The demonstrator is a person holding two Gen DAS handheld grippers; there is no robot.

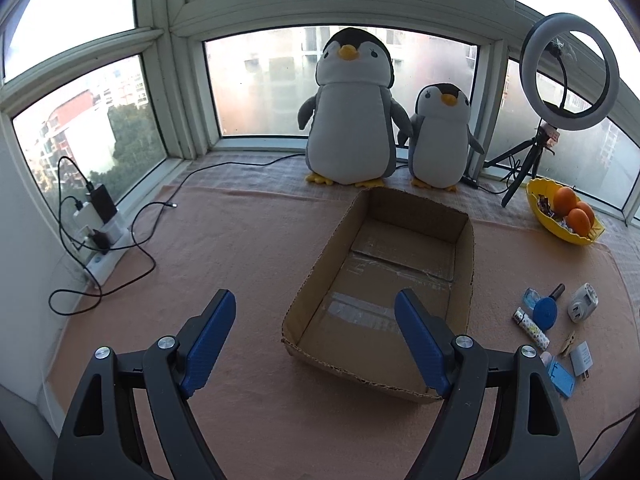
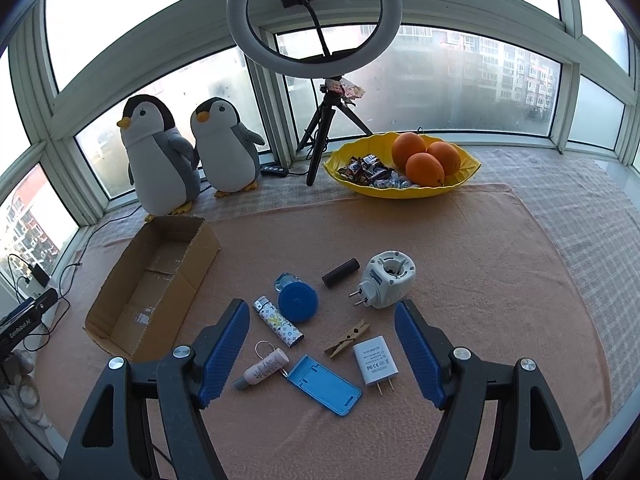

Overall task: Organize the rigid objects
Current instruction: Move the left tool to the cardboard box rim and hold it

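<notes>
Peach towel [image 2: 460,248] spread over the worktop, carrying everything. Cardboard box [image 2: 132,304] at its left, open-topped and bare inside but for tape on the floor, so nothing sorted yet by the look of it; whole job judged still ahead. Left gripper [image 1: 316,348] hovering over the box's near wall, jaws spread wide, holding nothing. Right gripper [image 2: 322,350] likewise wide open and empty, poised above the clutter just right of the box. Laid loose there, largest first: white socket adapter [image 2: 386,282] with round pins; blue phone stand [image 2: 322,386] lying flat; blue disc [image 2: 298,302]; white charger [image 2: 376,364], label reading "AC/DC ADAPTER" with FCC and CE marks, finer print too small to read; patterned lighter [image 2: 278,322]; pink tube [image 2: 264,368] on a key ring; black cylinder [image 2: 340,272]; wooden clothespin [image 2: 347,337]. "GenRobot.AI" lettered on dark gear at the far left edge.
</notes>
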